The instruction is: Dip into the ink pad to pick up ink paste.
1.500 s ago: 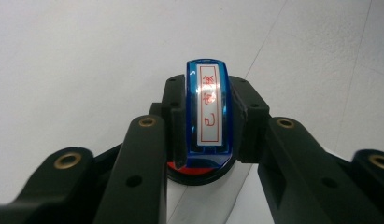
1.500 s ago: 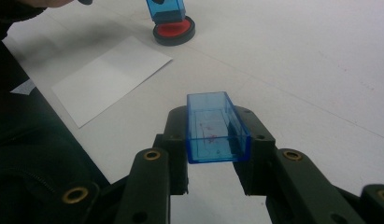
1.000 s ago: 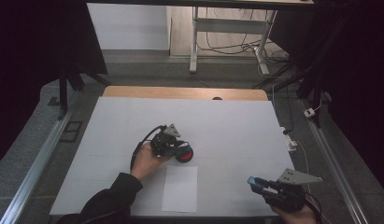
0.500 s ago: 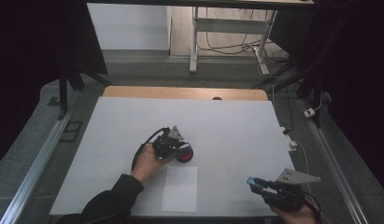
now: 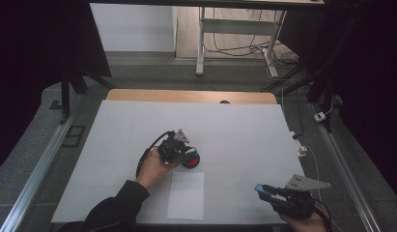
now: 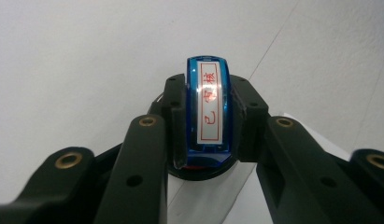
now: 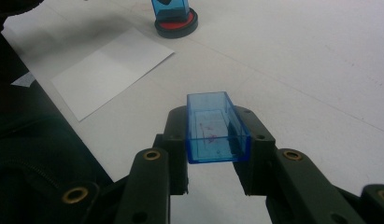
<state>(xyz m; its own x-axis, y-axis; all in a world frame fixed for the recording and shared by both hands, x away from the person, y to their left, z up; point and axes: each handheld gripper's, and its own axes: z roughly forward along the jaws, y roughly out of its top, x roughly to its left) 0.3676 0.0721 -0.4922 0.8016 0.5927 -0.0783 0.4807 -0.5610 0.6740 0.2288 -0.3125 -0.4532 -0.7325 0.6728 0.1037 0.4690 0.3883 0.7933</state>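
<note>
My left gripper (image 5: pixel 182 153) is shut on a blue stamp (image 6: pixel 208 109) with a white label of red characters; the stamp stands pressed onto a round red ink pad (image 5: pixel 191 160) in a black dish near the table's middle. In the right gripper view the stamp (image 7: pixel 170 8) and the pad (image 7: pixel 176 25) show far off. My right gripper (image 5: pixel 265 190) is shut on the stamp's clear blue cap (image 7: pixel 216 127), held above the table near the front right edge. A white sheet of paper (image 5: pixel 186 195) lies flat just in front of the ink pad.
The white table cover (image 5: pixel 234 130) spreads wide around the work spot, with a wooden edge (image 5: pixel 191 95) at the back. Metal rails (image 5: pixel 36 169) run along both sides. A desk frame and cables (image 5: pixel 234 43) stand beyond the table.
The left gripper with the stamp has stayed on the ink pad, shifting only slightly. The right gripper has held still with the cap.
</note>
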